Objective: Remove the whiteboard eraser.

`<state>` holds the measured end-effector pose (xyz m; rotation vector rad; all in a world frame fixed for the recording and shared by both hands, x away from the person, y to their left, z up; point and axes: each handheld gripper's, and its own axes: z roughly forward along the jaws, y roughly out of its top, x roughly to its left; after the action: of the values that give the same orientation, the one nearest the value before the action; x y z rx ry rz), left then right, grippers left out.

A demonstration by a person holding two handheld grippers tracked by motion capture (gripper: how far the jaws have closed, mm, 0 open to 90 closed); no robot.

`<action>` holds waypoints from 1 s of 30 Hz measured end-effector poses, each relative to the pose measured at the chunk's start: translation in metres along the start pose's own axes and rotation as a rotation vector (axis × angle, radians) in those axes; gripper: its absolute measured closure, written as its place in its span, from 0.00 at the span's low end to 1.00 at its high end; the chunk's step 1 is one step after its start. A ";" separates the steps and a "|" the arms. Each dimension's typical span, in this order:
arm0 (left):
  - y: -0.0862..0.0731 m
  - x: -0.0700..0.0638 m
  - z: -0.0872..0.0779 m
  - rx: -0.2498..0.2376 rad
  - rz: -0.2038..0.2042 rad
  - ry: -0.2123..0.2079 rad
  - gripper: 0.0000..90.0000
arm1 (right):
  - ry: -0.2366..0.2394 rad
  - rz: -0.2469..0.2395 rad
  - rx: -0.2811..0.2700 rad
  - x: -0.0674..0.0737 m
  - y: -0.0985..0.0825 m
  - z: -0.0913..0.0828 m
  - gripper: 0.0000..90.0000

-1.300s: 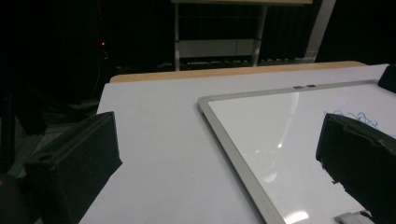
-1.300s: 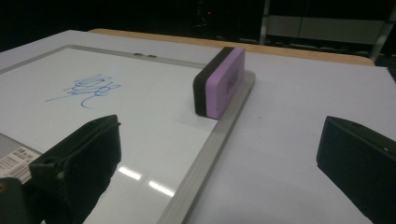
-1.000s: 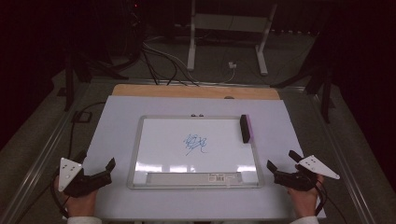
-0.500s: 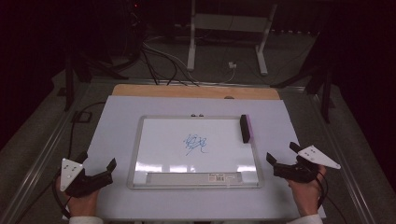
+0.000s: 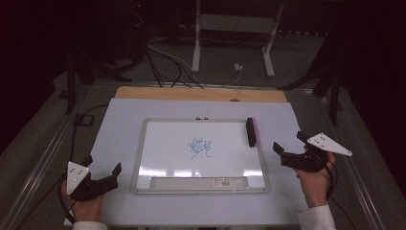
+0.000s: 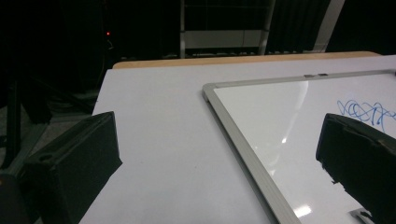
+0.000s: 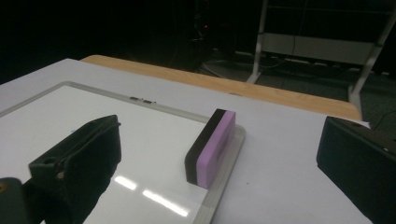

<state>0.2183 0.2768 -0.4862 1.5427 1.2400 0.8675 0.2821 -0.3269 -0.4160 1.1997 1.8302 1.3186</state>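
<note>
a: dark room around you, cables and a metal stand on the floor beyond, and a pale surface [image 5: 119, 120] in front carrying the whiteboard [image 5: 167, 143].

b: where do your two tools sit?

a: your left gripper [image 5: 103, 170] hangs off the board's near left corner, fingers spread wide and holding nothing; the board's frame runs between its fingers in its own view. your right gripper [image 5: 289, 143] is off the board's right edge, fingers also wide and empty.

b: and the thing you're after?

a: the eraser [image 5: 251, 131], black felt with a purple back, stands on its long side at the board's right edge, just ahead of your right fingers and slightly toward the left one. in the right gripper view the eraser [image 7: 210, 147] sits between the two fingers but farther out, not touched.

b: how far along would you say you are?

a: barely begun, by my reading. the blue scribble [image 5: 201, 148] is whole in the middle of the board, well beyond both sets of fingers. picking up the eraser and wiping are both left.

b: anything readable?

a: the scribble isn't legible as words. a strip label [image 5: 230, 182] on the board's near tray is too small to read.
</note>
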 end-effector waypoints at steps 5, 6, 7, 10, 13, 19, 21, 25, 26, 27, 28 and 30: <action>0.001 -0.002 0.000 0.009 0.007 -0.005 0.00 | 0.006 0.015 0.005 -0.001 0.003 0.008 0.00; 0.001 -0.002 0.001 0.011 0.009 -0.005 0.00 | 0.008 0.017 0.004 -0.001 0.004 0.010 0.00; 0.001 -0.002 0.001 0.013 0.009 -0.006 0.00 | 0.012 0.019 0.002 -0.001 0.005 0.012 0.00; 0.001 -0.002 0.001 0.016 0.010 -0.006 0.00 | 0.018 0.014 0.017 0.000 0.009 0.020 0.00; 0.001 -0.002 0.001 0.014 0.011 -0.006 0.00 | 0.020 0.006 0.031 0.000 0.011 0.028 0.00; 0.002 -0.002 0.001 0.022 0.021 -0.006 0.00 | 0.030 0.016 0.068 0.000 0.013 0.047 0.00; 0.003 -0.001 0.001 0.018 0.020 -0.005 0.00 | 0.033 0.015 0.078 0.000 0.013 0.053 0.00; 0.003 -0.001 0.000 0.011 0.020 -0.001 0.00 | 0.036 0.023 0.097 -0.003 0.013 0.064 0.00; 0.003 -0.001 0.000 0.010 0.021 0.001 0.00 | 0.036 0.028 0.103 -0.004 0.013 0.067 0.00; 0.003 -0.001 0.000 0.010 0.022 0.001 0.00 | 0.036 0.031 0.106 -0.005 0.013 0.069 0.00; 0.003 -0.001 0.000 0.009 0.019 -0.001 0.00 | 0.037 0.035 0.112 -0.006 0.013 0.071 0.00; 0.003 0.000 0.000 0.012 0.015 -0.004 0.00 | 0.036 0.038 0.114 -0.008 0.014 0.075 0.00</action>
<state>0.2192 0.2765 -0.4832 1.5647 1.2336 0.8676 0.3529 -0.3013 -0.4290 1.2830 1.9401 1.2787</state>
